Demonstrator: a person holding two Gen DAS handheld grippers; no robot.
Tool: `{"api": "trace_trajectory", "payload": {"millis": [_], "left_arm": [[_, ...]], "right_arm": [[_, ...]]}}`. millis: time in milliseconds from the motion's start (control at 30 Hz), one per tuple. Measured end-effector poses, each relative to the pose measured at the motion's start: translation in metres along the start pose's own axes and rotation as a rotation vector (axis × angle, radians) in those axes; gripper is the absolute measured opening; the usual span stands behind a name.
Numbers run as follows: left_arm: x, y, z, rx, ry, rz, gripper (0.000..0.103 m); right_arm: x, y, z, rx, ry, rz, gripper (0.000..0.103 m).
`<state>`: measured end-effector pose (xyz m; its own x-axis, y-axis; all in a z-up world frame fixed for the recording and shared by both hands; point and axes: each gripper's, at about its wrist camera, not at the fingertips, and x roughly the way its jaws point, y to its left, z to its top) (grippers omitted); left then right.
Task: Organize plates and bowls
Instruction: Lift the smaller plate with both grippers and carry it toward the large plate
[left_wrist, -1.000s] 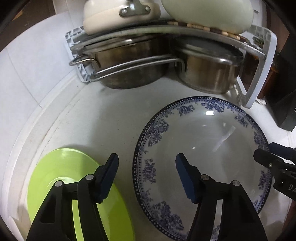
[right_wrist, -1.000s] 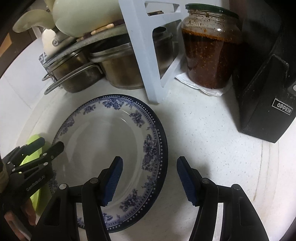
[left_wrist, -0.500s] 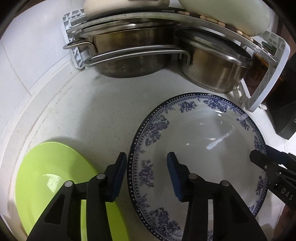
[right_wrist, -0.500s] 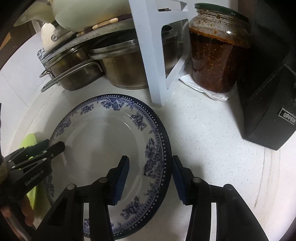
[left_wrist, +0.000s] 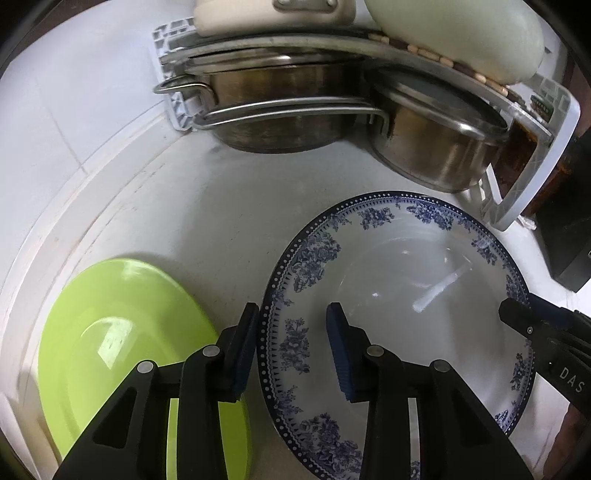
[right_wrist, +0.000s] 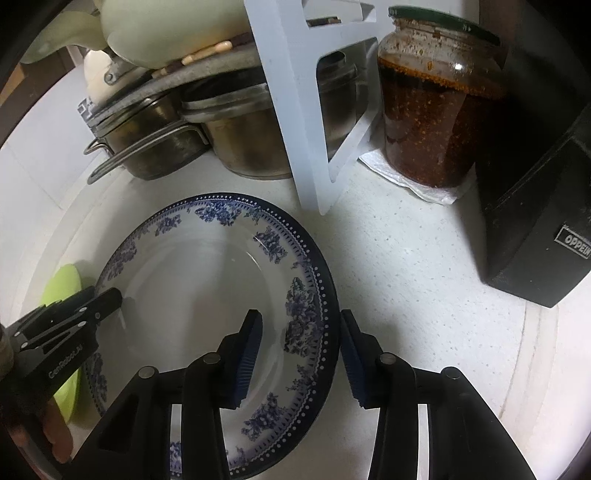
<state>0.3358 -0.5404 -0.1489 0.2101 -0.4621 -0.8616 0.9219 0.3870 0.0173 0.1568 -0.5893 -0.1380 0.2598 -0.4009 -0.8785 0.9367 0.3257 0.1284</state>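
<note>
**Two grippers straddle opposite rims of a blue-patterned plate**

Nearest, the left gripper (left_wrist: 291, 345) has its jaws parted across the left rim of a large white plate with a blue flower border (left_wrist: 399, 295), one blue pad outside the edge and one over the inside. They are not clamped; a gap shows on each side of the rim. The right gripper (right_wrist: 301, 349) sits the same way across the plate's right rim, jaws parted and not pressing. The plate faces up. Whether it rests fully flat on the white speckled surface (right_wrist: 413, 273) cannot be told. It is round, so it has no long axis.

Just left of the plate lies a lime green plate (left_wrist: 122, 332), also face up, partly under the left gripper.

Farther back, two steel pots (left_wrist: 280, 107) stand side by side under a white rack (right_wrist: 295, 110). Cream-coloured cookware (left_wrist: 454, 33) rests on top of the rack. To the right of the rack stands a glass jar of dark red contents (right_wrist: 439, 110) on a folded paper towel, and beside it a black box (right_wrist: 535, 206). White wall tiles (left_wrist: 74, 103) close the scene at left.
</note>
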Motion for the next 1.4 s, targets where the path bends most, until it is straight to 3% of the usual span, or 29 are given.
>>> {"api": "trace_trajectory", "payload": {"millis": [467, 933, 1400], "left_arm": [[-0.088, 0.027, -0.045, -0.188, -0.050, 0.093, 0.037], [-0.196, 0.078, -0.130, -0.380, -0.171, 0.220, 0.037], [-0.289, 0.123, -0.233, -0.559, -0.247, 0.329, 0.037]], "right_arm": [[-0.058, 0.026, -0.015, -0.136, -0.026, 0.096, 0.043], [-0.121, 0.079, -0.064, -0.318, -0.053, 0.222, 0.043], [-0.177, 0.156, -0.136, -0.507, -0.069, 0.336, 0.043]]}}
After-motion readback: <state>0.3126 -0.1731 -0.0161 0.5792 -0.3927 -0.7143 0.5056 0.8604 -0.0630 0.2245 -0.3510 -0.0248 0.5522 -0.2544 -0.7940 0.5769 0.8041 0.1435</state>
